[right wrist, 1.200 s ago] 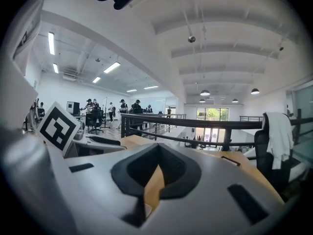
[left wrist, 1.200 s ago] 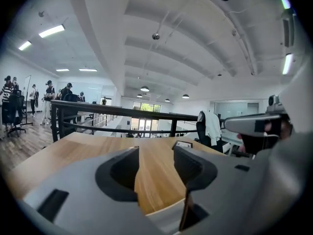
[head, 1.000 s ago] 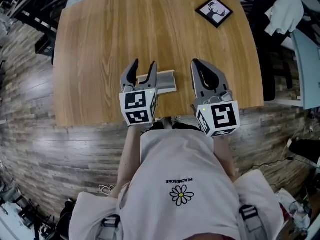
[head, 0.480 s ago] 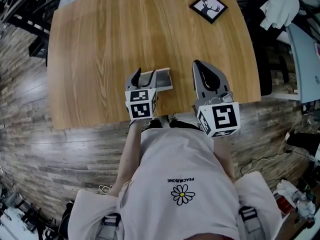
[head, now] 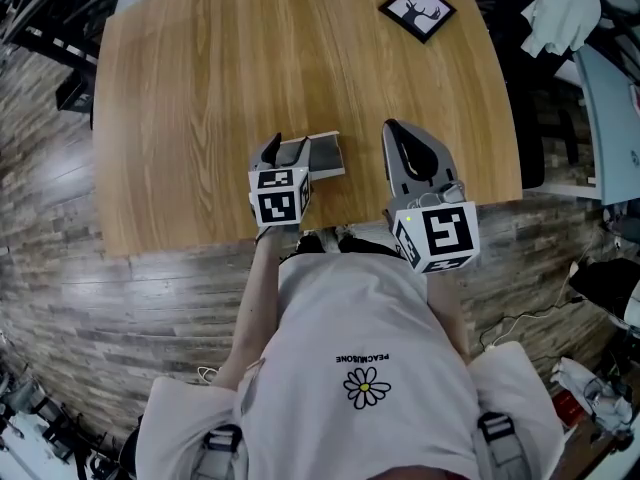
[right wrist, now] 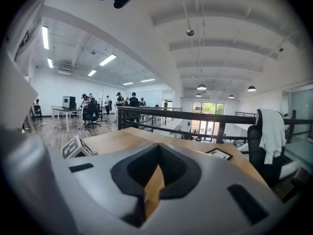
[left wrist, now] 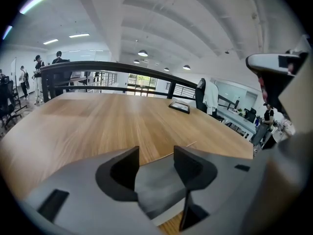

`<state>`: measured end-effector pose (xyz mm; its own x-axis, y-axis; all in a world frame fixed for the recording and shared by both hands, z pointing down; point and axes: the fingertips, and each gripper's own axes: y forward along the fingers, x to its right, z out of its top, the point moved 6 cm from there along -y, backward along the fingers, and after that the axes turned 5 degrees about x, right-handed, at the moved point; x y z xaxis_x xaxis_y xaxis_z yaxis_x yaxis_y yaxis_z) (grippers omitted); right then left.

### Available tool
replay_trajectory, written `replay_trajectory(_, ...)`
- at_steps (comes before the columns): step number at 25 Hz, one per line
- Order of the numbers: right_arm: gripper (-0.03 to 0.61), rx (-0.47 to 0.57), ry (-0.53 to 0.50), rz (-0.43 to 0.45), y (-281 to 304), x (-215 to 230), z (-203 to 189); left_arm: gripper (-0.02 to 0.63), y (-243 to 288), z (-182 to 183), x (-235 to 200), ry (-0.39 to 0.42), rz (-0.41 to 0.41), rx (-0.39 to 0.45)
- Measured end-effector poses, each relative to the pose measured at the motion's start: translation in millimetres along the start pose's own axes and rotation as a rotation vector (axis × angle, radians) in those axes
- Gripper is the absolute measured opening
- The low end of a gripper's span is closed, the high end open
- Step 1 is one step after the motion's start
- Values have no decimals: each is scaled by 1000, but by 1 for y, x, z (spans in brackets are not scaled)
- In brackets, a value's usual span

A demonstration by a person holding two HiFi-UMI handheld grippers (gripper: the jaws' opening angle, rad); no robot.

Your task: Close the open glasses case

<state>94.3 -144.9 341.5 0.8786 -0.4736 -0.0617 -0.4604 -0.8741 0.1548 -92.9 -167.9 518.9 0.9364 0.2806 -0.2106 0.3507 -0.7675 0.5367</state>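
A grey glasses case (head: 326,157) lies near the front edge of the wooden table (head: 220,78). My left gripper (head: 288,145) is tipped down over the case's left end. Its jaws stand apart, one beside the case and one above it. In the left gripper view the grey case (left wrist: 157,187) fills the space under and between the jaws of the left gripper (left wrist: 155,152), with a pale edge showing below. I cannot tell how far the lid stands open. My right gripper (head: 393,128) hovers to the right of the case, apart from it. The right gripper (right wrist: 156,166) is shut and holds nothing.
A black-framed deer picture (head: 417,10) lies at the table's far right corner. A dark chair with white clothes (head: 560,13) stands off the right side. The person stands at the table's front edge, and wood floor surrounds the table.
My left gripper has tipped forward and down onto the case, and its jaws look closer together than one second ago. The right gripper has stayed where it was.
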Motion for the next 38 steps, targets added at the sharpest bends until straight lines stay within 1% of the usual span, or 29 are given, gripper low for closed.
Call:
replay_trajectory(5,5,-6,9,23,3,-3,-2,216,1,2,-1,4,-20,-20)
replay_trajectory(15,5,-11,19,93,12,-13,-6,216,-11,-6,9,46,-19,-48)
replay_trajectory(19,5,3,14,124,14,-18,-2,216,-18,-9,16,66,-4,-42)
replay_trajectory(22,5,10,12,144,15,-24,0,218,-23,-14,20,75,-6,-54)
replay_trajectory(28,5,12,18,150,12,-25,-1,218,-29,-25,24,103,2,-78)
replay_trajectory(30,5,13,18,146,11,-23,-1,218,-31,-28,26,89,2,-79)
replay_trajectory(33,5,10,20,145,10,-22,-3,213,-34,-33,27,46,4,-81)
replay_trajectory(38,5,6,19,153,6,-25,-4,213,-38,-41,29,45,3,-100)
